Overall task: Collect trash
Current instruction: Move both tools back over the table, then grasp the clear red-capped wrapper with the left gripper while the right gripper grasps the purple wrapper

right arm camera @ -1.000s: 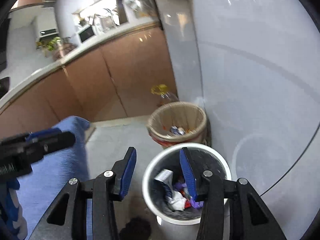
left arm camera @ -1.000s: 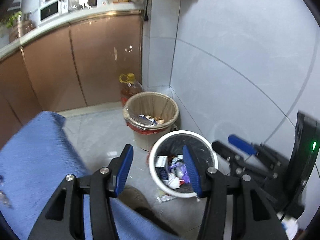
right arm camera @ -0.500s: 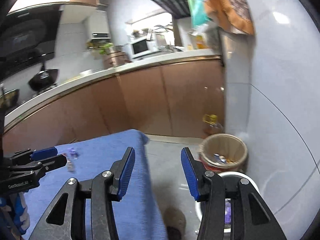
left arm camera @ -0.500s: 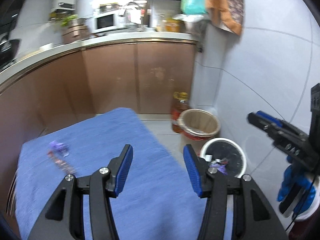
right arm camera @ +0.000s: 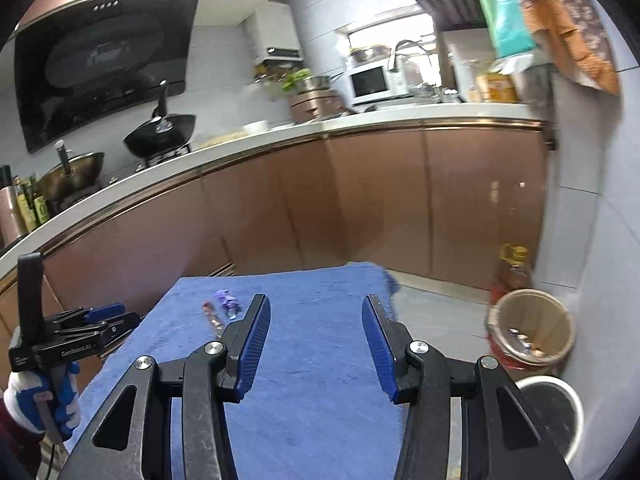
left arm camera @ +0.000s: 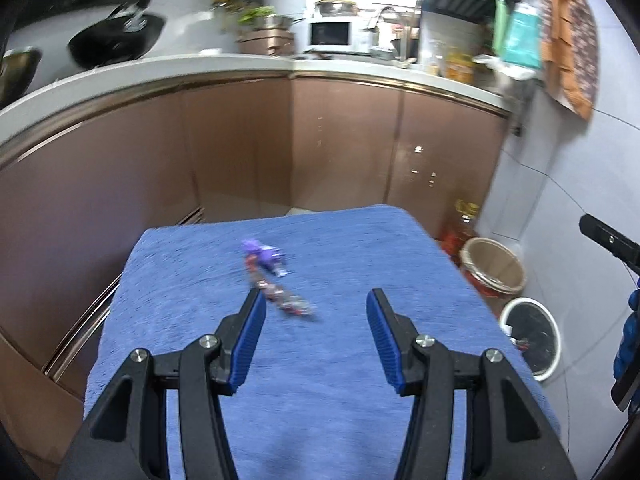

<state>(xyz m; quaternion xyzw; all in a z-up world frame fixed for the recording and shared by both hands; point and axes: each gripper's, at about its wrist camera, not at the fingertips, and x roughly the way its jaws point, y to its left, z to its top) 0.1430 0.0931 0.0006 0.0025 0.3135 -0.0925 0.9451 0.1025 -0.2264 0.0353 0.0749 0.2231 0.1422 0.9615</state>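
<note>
A purple wrapper (left arm camera: pixel 262 254) and a reddish-brown wrapper (left arm camera: pixel 282 298) lie on the blue towel-covered table (left arm camera: pixel 320 380). My left gripper (left arm camera: pixel 316 336) is open and empty above the table, the reddish wrapper just ahead of its left finger. My right gripper (right arm camera: pixel 314 344) is open and empty over the same table (right arm camera: pixel 312 420); the purple wrapper (right arm camera: pixel 226 300) and reddish wrapper (right arm camera: pixel 214 318) lie ahead to its left. The left gripper (right arm camera: pixel 100 320) shows at the left of the right wrist view. A white bin with a black liner (left arm camera: pixel 530 338) stands on the floor to the right.
A tan wicker bin (left arm camera: pixel 494 266) with a red liner and an oil bottle (right arm camera: pixel 514 270) stand by the wall beside the white bin (right arm camera: pixel 550 416). Brown cabinets (left arm camera: pixel 340 148) under a white counter run behind the table. A wok (right arm camera: pixel 160 138) sits on the stove.
Both grippers have swung up and left, away from the white bin toward the blue table. The wrappers have come into view ahead of the left gripper. Both stay open.
</note>
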